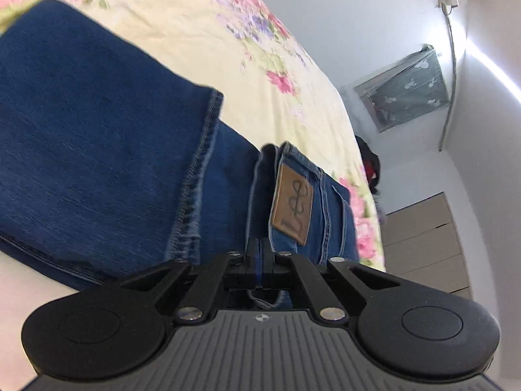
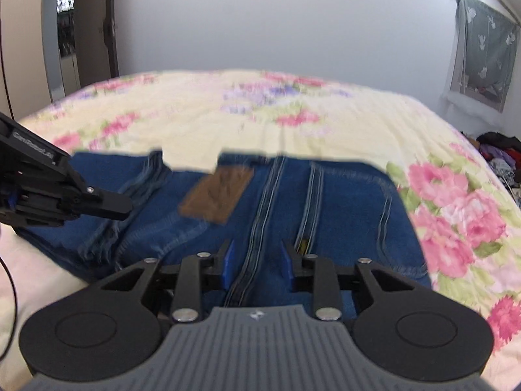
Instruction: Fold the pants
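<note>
The blue jeans (image 2: 293, 202) lie on a bed with a flowery yellow bedspread (image 2: 202, 114). A pile of clothes (image 2: 498, 153) sits past the bed's far corner, and a grey curtain (image 2: 482, 52) hangs on the wall. The brown waistband patch (image 1: 292, 200) shows a curly sign. The left claw (image 1: 260, 254) is pressed together, pinching the jeans' waistband. The right claw (image 2: 257, 260) is spread, with denim between its blue pads (image 2: 228, 262); I cannot tell if they squeeze it.

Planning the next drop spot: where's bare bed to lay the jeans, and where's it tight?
Free: the floral bedspread beyond the jeans, up to the far wall, and the strip right of the jeans. Tight: near edge, where the left gripper and right gripper crowd the waistband by the brown patch.
</note>
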The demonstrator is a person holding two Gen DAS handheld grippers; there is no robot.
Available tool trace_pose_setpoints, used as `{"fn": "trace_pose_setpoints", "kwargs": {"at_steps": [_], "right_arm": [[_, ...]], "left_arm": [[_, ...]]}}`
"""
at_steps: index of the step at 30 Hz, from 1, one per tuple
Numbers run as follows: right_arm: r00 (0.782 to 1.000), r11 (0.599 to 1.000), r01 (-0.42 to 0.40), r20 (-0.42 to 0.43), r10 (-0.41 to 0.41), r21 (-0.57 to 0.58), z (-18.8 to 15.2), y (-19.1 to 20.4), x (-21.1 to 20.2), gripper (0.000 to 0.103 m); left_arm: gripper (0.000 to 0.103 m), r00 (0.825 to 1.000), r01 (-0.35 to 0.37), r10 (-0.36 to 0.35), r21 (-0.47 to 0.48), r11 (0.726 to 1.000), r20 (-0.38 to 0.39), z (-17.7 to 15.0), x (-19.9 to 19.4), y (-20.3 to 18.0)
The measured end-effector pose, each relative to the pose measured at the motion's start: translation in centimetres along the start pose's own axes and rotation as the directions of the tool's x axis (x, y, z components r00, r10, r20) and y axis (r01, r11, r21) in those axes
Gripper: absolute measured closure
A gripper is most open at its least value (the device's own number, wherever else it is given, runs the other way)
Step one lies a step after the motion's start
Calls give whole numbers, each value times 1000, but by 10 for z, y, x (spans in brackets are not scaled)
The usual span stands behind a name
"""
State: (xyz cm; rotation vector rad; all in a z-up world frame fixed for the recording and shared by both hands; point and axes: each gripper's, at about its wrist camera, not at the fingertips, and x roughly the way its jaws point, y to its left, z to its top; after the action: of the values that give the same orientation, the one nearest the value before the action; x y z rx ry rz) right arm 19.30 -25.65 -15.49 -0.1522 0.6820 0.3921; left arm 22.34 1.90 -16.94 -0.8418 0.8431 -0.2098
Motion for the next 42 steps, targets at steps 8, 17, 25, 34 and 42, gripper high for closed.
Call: {"fn": "trace_pose_setpoints", "kwargs": {"at_steps": [8,17,25,34,42], "right_arm": [[999,997,35,-34,-37,-76,8,26,14,73],[968,971,-235,-75,238,51,44,91,36,72],[923,933,-287,-200,330,216,62,103,104,70],[877,871,-322,-229,422,371,68,102,134,92],[890,862,-344,-163,426,372,92,81,104,101]], "left_arm": [[56,977,-124,103,107,986,185,19,-73,7],[32,923,-269,278,-72,961,267,39,-130,88],[32,924,-268,289,-115,956,249,38,-140,126],[32,934,-257,277,-116,959,226,38,-137,141],[32,934,-247,265,-103,964,239,39,-139,132]]}}
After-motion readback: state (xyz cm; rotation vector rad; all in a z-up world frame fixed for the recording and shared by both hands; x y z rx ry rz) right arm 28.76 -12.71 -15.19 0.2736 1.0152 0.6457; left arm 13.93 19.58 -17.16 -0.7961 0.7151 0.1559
